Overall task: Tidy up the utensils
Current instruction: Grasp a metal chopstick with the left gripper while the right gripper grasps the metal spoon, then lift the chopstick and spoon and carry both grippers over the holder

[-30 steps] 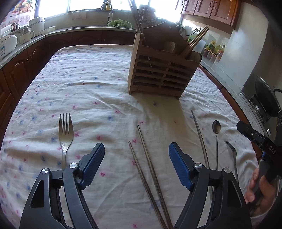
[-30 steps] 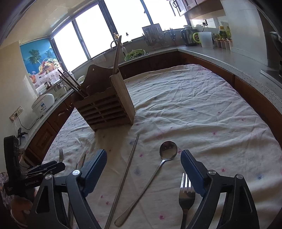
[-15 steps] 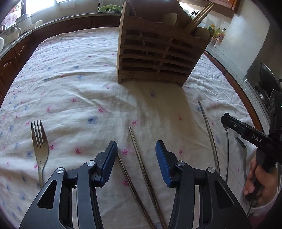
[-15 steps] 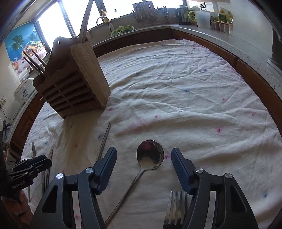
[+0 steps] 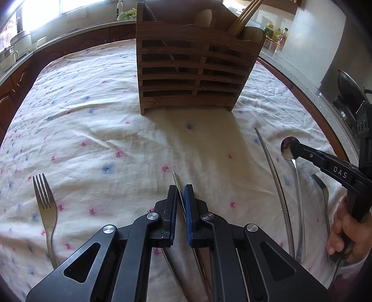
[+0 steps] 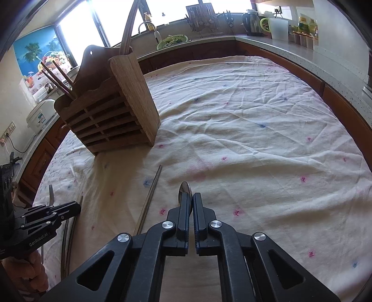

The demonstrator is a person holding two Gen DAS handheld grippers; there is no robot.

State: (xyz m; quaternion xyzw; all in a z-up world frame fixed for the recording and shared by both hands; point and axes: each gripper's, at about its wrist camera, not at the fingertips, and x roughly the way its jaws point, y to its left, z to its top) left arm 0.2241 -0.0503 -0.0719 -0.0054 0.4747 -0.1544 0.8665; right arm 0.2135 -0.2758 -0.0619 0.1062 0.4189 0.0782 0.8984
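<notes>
Fork [image 5: 45,206] flat near left edge of tablecloth [image 5: 93,120]. Left gripper [image 5: 181,197] clamped on metal chopstick [image 5: 176,180], tip poking past pads, near front edge. Wooden utensil holder [image 5: 190,69] upright toward far edge, wooden chopsticks [image 5: 244,16] inside. Lone chopstick [image 5: 272,167] right of centre. Right gripper [image 6: 191,204] pinching spoon [image 6: 184,189] at bowl. Second fork [image 5: 322,192] by right edge.
</notes>
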